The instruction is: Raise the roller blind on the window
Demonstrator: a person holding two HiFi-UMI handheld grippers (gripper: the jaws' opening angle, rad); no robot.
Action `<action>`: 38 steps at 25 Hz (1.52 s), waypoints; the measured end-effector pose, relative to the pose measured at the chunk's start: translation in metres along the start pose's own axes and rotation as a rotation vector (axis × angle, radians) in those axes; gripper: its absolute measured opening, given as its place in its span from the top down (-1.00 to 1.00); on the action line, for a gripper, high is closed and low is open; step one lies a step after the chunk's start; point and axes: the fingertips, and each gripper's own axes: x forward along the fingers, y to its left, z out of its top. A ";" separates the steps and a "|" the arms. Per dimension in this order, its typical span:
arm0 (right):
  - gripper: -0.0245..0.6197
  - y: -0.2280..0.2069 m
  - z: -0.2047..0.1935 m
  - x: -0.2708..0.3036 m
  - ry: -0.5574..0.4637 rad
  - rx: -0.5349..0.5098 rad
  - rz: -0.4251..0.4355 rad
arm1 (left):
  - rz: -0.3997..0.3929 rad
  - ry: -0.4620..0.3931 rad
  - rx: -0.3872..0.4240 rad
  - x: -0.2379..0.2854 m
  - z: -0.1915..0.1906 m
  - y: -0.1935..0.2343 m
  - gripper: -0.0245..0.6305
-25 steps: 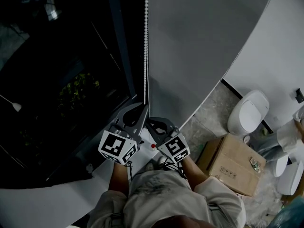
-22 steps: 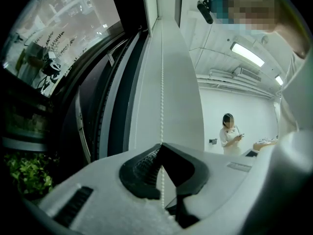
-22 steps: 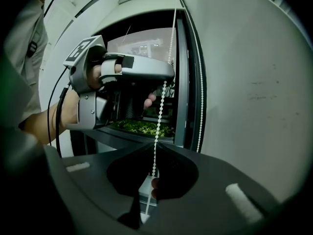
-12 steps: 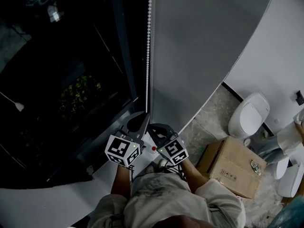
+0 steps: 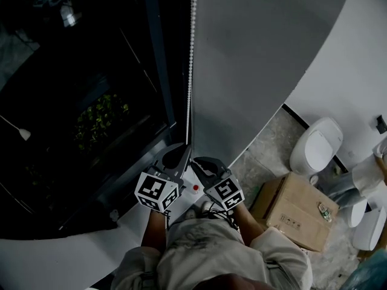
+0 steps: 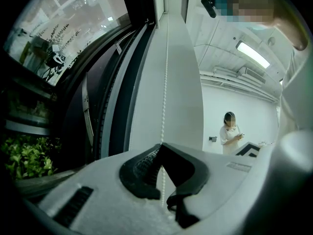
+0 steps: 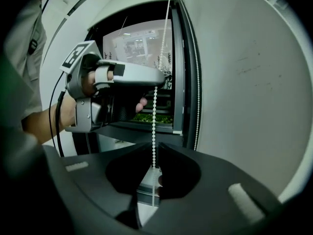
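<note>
Both grippers pinch the chain (image 5: 191,59), which hangs at the left edge of the blind (image 5: 266,59). The left gripper (image 5: 184,152) is closed on it, and the right gripper (image 5: 197,162) is closed on it just below (the beads run down between its tips). The blind hangs low beside the dark window (image 5: 91,71), so I think most of the pulling is left. A box (image 5: 296,209) and toilets (image 5: 315,142) sit far right. Nothing blocks the chain

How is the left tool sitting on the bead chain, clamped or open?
Clamped: the left tool pinches the bead chain between its jaws, and the chain runs straight up from them.
</note>
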 end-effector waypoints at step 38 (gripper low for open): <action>0.86 -0.012 0.200 -0.026 -0.422 -0.070 0.049 | -0.003 0.024 -0.007 0.001 -0.011 0.002 0.89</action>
